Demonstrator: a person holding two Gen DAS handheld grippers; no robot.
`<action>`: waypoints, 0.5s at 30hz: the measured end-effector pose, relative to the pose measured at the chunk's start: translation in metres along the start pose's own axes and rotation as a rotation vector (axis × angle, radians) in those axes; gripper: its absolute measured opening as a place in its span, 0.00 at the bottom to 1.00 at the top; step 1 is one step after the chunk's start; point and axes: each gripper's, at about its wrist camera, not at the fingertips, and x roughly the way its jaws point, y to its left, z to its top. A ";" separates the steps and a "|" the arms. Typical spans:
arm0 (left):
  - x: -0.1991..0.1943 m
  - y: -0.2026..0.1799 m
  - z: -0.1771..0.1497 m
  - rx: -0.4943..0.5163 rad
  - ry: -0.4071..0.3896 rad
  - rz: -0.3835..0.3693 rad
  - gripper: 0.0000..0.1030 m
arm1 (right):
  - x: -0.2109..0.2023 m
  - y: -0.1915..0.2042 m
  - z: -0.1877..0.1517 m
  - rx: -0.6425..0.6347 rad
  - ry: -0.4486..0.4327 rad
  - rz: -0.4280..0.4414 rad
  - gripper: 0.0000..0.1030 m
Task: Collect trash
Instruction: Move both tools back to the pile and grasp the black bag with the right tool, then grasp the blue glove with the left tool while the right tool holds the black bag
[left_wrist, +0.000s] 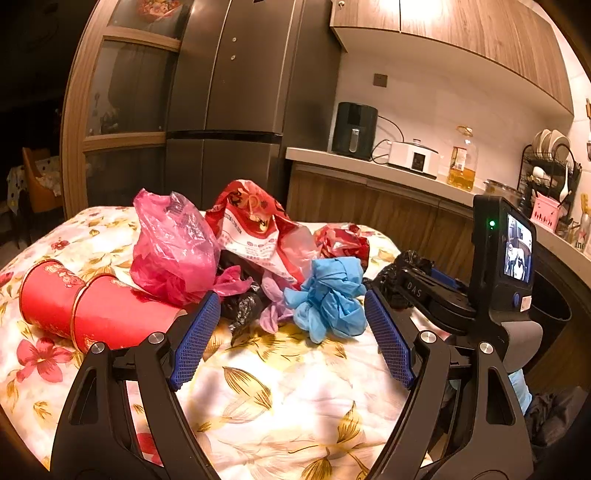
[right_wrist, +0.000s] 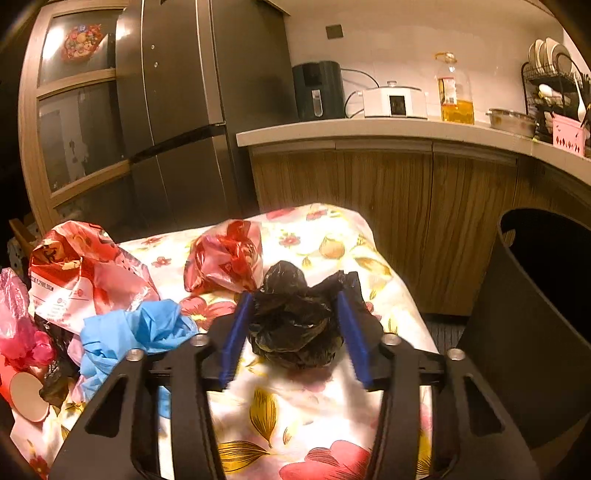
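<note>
Trash lies on a floral tablecloth (left_wrist: 280, 398): two nested red paper cups (left_wrist: 88, 310), a pink plastic bag (left_wrist: 170, 247), a red-and-white bag (left_wrist: 255, 225), a crumpled red bag (right_wrist: 225, 258), a blue glove wad (left_wrist: 328, 295) and small black scraps (left_wrist: 242, 308). My left gripper (left_wrist: 291, 306) is open, just short of the blue wad. My right gripper (right_wrist: 295, 306) has its blue pads on both sides of a crumpled black bag (right_wrist: 295, 325) and looks closed on it. The right gripper also shows in the left wrist view (left_wrist: 443, 295).
A black bin (right_wrist: 535, 332) stands just right of the table. Behind are a dark fridge (left_wrist: 229, 110) and a counter (right_wrist: 369, 129) with an air fryer, a white cooker, an oil bottle and a dish rack.
</note>
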 end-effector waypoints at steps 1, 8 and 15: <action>0.001 -0.001 -0.001 0.002 0.001 0.000 0.76 | 0.001 -0.001 -0.001 0.002 0.007 0.006 0.23; 0.011 -0.008 0.002 0.003 -0.001 -0.005 0.76 | -0.008 -0.003 0.000 0.021 -0.020 0.040 0.05; 0.039 -0.021 0.016 0.015 0.008 0.007 0.76 | -0.043 -0.015 0.006 0.051 -0.103 0.032 0.04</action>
